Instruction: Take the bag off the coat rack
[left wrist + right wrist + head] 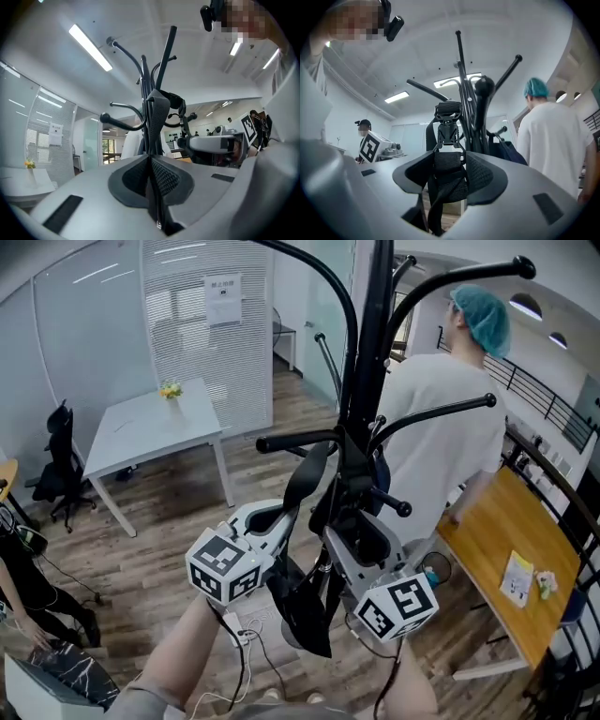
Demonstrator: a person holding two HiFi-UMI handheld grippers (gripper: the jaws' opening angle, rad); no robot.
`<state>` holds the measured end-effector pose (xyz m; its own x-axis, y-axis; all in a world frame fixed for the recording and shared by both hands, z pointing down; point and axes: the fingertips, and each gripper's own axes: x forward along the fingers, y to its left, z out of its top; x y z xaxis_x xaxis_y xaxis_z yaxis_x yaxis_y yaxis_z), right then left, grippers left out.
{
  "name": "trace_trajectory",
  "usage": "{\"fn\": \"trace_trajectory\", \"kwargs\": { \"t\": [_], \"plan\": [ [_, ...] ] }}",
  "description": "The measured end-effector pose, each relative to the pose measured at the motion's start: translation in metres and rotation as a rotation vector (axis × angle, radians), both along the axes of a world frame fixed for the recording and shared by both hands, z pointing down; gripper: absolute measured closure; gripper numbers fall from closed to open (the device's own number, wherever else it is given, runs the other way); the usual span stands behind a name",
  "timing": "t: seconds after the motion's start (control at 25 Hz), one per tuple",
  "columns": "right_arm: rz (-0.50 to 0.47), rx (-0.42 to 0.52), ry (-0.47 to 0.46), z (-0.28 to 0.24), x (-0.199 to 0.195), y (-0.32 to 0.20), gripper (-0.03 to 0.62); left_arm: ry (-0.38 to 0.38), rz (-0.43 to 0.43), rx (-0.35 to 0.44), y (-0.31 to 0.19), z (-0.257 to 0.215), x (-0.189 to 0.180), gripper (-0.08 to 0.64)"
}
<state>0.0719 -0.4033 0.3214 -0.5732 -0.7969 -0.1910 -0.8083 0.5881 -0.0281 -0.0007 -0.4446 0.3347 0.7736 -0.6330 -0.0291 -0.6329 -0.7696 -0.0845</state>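
A black coat rack rises right in front of me, its curved arms spreading out. A black bag hangs from it by dark straps. My left gripper is shut on one strap, which runs edge-on between the pads up to the rack. My right gripper is shut on a wide webbing strap just below a black plastic buckle. The webbing fills the gap between its pads. The rack's pole stands behind the buckle.
A person in a white shirt and teal cap stands just behind the rack, by a wooden table. A dark blue bag hangs on the rack's far side. A white table and a black chair stand at the left.
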Motion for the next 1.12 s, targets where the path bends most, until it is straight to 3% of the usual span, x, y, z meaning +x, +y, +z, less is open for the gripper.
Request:
{"fn": "trace_trajectory", "kwargs": {
  "t": [0.16,0.32,0.6,0.84,1.12],
  "plan": [
    [-0.022,0.052,-0.029,-0.043,-0.002,0.012,0.357,0.026,-0.010,0.048,0.011,-0.041,-0.012,0.545],
    [-0.112,0.049,-0.101,-0.072,-0.014,0.020,0.359,0.047,-0.028,0.083,0.021,-0.076,-0.028,0.545],
    [-0.197,0.120,-0.115,-0.106,-0.041,0.046,0.359,0.085,-0.057,0.149,0.056,-0.120,-0.062,0.545],
    [-0.284,0.188,-0.097,-0.130,-0.064,0.081,0.359,0.091,-0.128,0.193,0.093,-0.145,-0.096,0.545],
    [-0.399,0.198,-0.080,-0.140,-0.097,0.103,0.359,0.056,-0.243,0.194,0.128,-0.151,-0.138,0.545]
  ]
}}
